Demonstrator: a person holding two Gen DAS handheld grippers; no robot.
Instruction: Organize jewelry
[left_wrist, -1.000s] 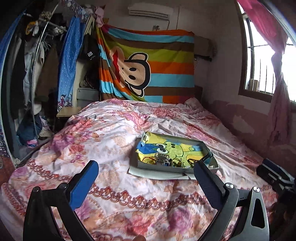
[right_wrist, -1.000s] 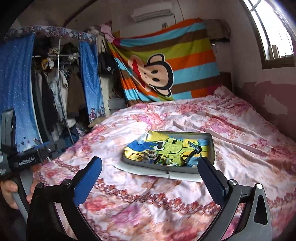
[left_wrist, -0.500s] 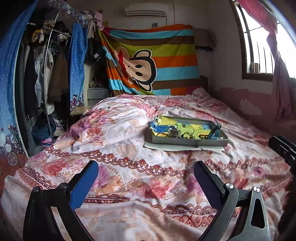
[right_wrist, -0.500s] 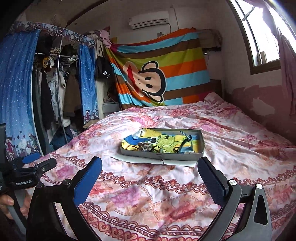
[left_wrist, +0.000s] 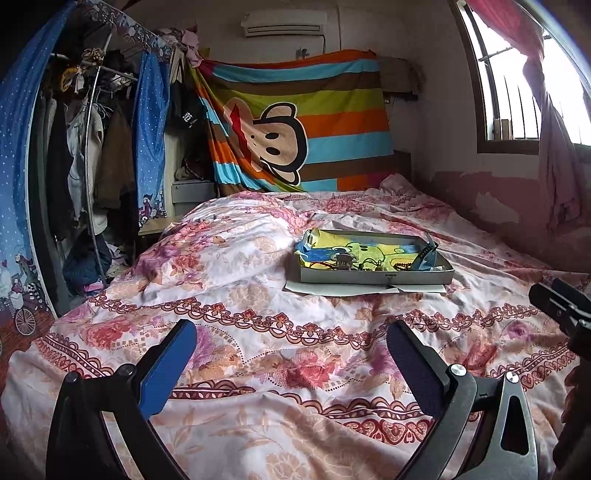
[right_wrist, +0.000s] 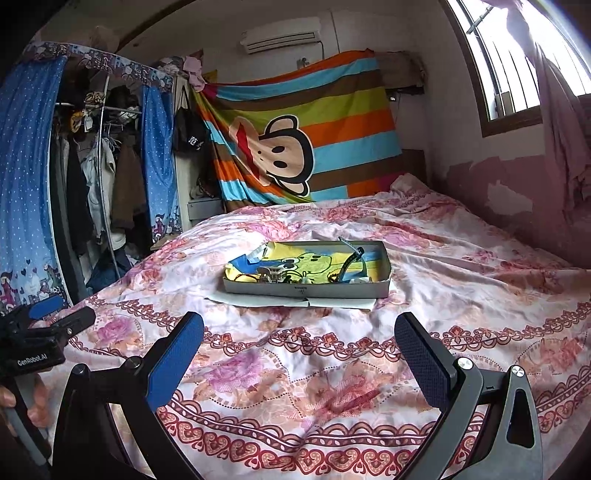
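From the left wrist view, the left gripper (left_wrist: 290, 354) hangs over the near edge of the bed (left_wrist: 221, 280), its fingers spread wide with nothing between them, well short of the work. The shallow grey box (left_wrist: 376, 275) sits toward the middle of the bed on a sheet of white paper (left_wrist: 332, 288), likely so small pieces do not vanish into the floral cover. The jewelry (left_wrist: 347, 263) lies tangled along the box's near wall on a cartoon cloth; single pieces are too small to tell apart. At the right edge, part of the other tool shows.

From the right wrist view, the right gripper (right_wrist: 299, 350) is equally wide open and empty, also well back from the box (right_wrist: 306, 288). This view alone shows a blue strap-like piece (right_wrist: 351, 260) leaning up over the box's far wall, and the left gripper's body (right_wrist: 33, 343) held by a hand (right_wrist: 37, 406) at the bed's left edge.
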